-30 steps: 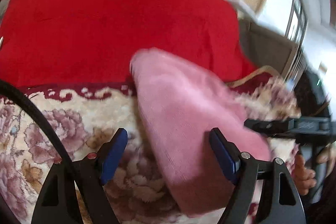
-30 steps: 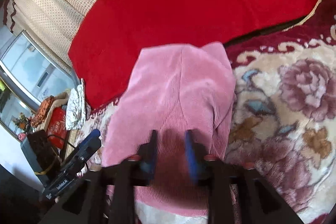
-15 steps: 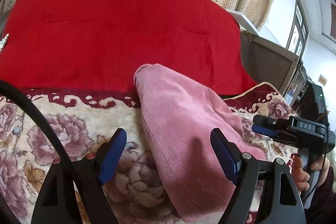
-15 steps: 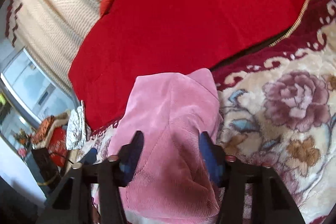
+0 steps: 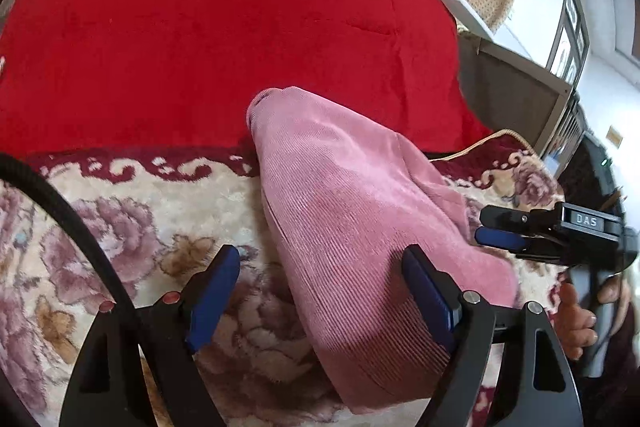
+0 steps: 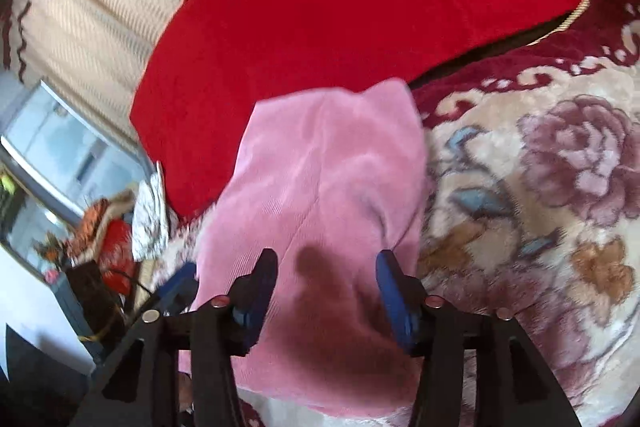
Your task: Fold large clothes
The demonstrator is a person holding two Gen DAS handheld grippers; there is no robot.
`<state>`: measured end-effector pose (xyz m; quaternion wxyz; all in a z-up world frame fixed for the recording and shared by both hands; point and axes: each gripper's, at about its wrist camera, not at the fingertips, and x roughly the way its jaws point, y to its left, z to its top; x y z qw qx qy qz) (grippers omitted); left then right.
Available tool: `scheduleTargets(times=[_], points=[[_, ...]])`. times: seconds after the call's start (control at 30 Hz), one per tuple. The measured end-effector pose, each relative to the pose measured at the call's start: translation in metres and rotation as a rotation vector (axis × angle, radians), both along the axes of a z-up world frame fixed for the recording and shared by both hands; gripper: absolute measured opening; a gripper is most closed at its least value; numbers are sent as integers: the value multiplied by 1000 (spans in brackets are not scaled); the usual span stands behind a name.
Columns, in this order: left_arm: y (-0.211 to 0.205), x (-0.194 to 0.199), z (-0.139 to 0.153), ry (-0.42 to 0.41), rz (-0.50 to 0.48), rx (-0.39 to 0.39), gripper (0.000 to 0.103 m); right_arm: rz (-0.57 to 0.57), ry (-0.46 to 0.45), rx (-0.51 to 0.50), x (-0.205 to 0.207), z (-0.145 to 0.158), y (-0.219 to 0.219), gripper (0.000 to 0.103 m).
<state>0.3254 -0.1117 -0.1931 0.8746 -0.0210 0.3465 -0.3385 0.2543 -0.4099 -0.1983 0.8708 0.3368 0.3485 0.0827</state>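
Pink garment (image 5: pixel 352 227) lies folded into a narrow strip on the floral blanket (image 5: pixel 132 227), its far end reaching the blanket's maroon border where the red cover (image 5: pixel 224 39) begins. The fold looks mostly done.

Left gripper (image 5: pixel 320 291) is released, jaws wide, hovering over the garment's near part; its right finger sits over the cloth, its left finger over bare blanket. Right gripper (image 6: pixel 326 291) is also released, jaws spread above the garment's near end, nothing held. In the left view the right gripper (image 5: pixel 500 239) shows just beside the garment's right edge. The right view is a bit blurred, so contact with the cloth is hard to call.

Risks from here:
- The garment is ribbed and soft, so layers could slide apart if a finger drags on the top layer while it is pulling off.
- The plush blanket may catch a fingertip, and a low grasp could pinch blanket along with cloth.
- Grabbing only the top layer for a further fold would open the strip instead of folding it.
- Uneven pulls from the two sides would skew the edges.
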Motion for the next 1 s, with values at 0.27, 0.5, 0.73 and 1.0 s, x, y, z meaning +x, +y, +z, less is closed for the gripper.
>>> scheduleTargets(times=[0.27, 0.5, 0.73, 1.0], points=[[10, 17, -8, 220, -58, -196, 85, -30, -15, 159, -2, -9, -28, 72], [7, 26, -17, 317, -93, -249, 86, 9, 23, 240, 2, -23, -35, 81], [-8, 27, -19, 306, -82, -200, 91, 35, 65, 286, 13, -39, -38, 84], [-27, 11, -11, 156, -70, -53, 96, -25, 32, 231, 19, -33, -35, 84]])
